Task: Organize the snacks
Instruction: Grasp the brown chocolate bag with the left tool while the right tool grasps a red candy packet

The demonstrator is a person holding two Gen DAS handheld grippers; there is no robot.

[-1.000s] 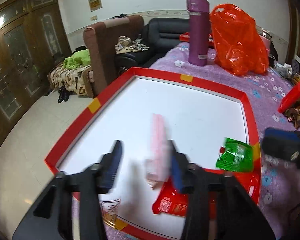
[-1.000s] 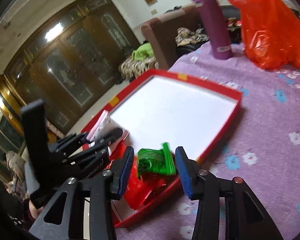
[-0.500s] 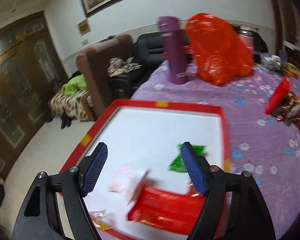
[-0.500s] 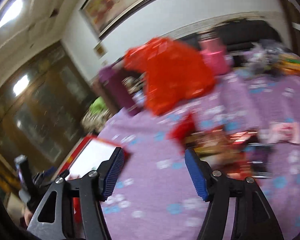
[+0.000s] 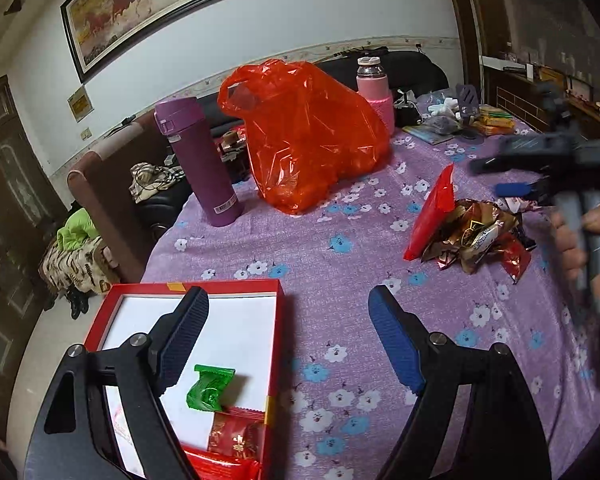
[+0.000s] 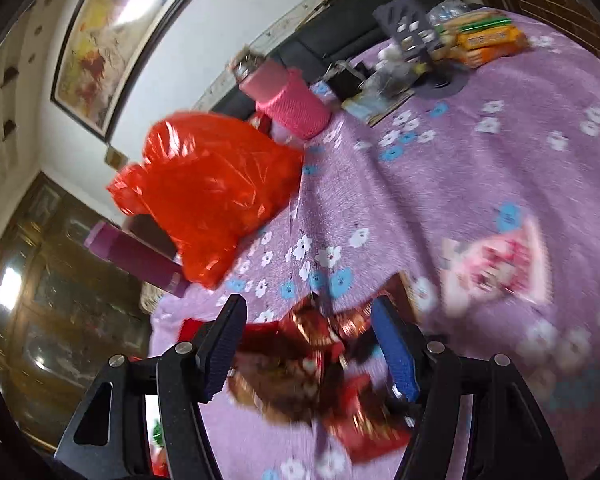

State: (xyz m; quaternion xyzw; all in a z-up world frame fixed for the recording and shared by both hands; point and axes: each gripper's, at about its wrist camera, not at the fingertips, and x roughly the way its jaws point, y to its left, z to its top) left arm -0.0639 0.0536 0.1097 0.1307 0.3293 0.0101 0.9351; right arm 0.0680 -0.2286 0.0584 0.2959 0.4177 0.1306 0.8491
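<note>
- The right gripper [image 6: 306,346] hangs wide open over the snack pile [image 6: 312,372], far right of the box [image 5: 278,308].
- The left gripper [image 5: 288,340] is wide, empty.
- The wrappers look light, crinkly, slippery; pinching one flat edge seems best.

A matt purple floral cloth [image 5: 340,240] covers the tabletop. The orange bag [image 5: 304,136] is thin, glossy, crinkled plastic. The snack wrappers [image 5: 472,236] look like shiny foil. The purple flask [image 5: 198,160] is smooth; the pink bottle sleeve [image 6: 296,108] looks knitted.
</note>
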